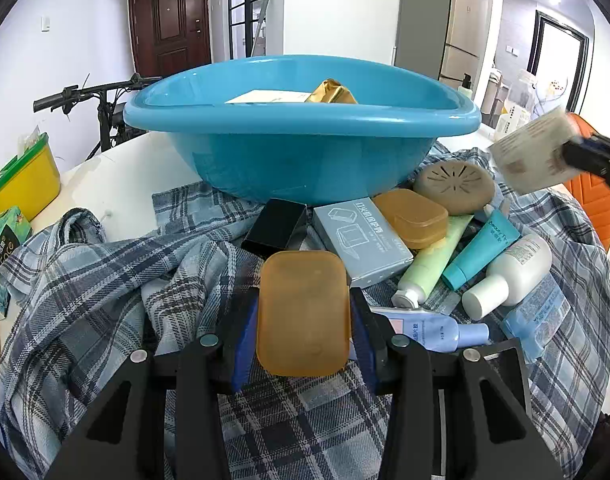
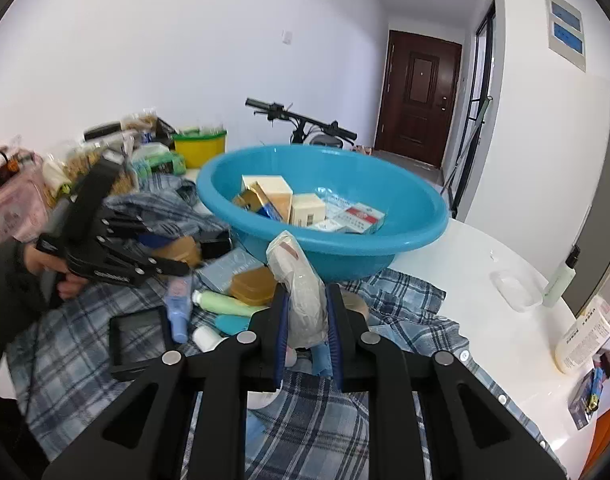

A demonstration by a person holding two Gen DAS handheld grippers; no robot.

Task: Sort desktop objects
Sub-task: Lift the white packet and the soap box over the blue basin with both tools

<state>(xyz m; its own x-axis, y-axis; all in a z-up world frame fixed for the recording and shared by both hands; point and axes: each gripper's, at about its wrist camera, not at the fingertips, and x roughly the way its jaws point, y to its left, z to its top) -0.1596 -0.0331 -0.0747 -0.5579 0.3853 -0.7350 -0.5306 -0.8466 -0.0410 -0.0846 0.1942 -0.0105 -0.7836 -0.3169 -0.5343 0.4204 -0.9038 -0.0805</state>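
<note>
Nearest the left wrist camera, the left gripper (image 1: 304,312) pinches a translucent amber plastic soap-box half (image 1: 304,312) squarely between its blue-padded fingers, the piece standing upright above the blue-and-grey plaid cloth (image 1: 105,280). Nearest the right wrist camera, the right gripper (image 2: 307,316) is clamped on a crinkled clear plastic packet with a red-and-white label (image 2: 301,280), which sticks up past the fingertips and is lifted clear of the cloth.

Just beyond the left gripper lie a black box (image 1: 275,224), a grey printed carton (image 1: 361,240), a second amber soap box (image 1: 411,218), a pale green tube (image 1: 433,264), a teal tube (image 1: 481,248), a white bottle (image 1: 513,272) and a brown slotted round lid (image 1: 455,188), all heaped close together on the cloth.

Behind them sits the large round blue plastic basin (image 2: 417,200), holding small cartons and packets (image 2: 305,204), with the white tabletop (image 2: 485,252) to its right.
</note>
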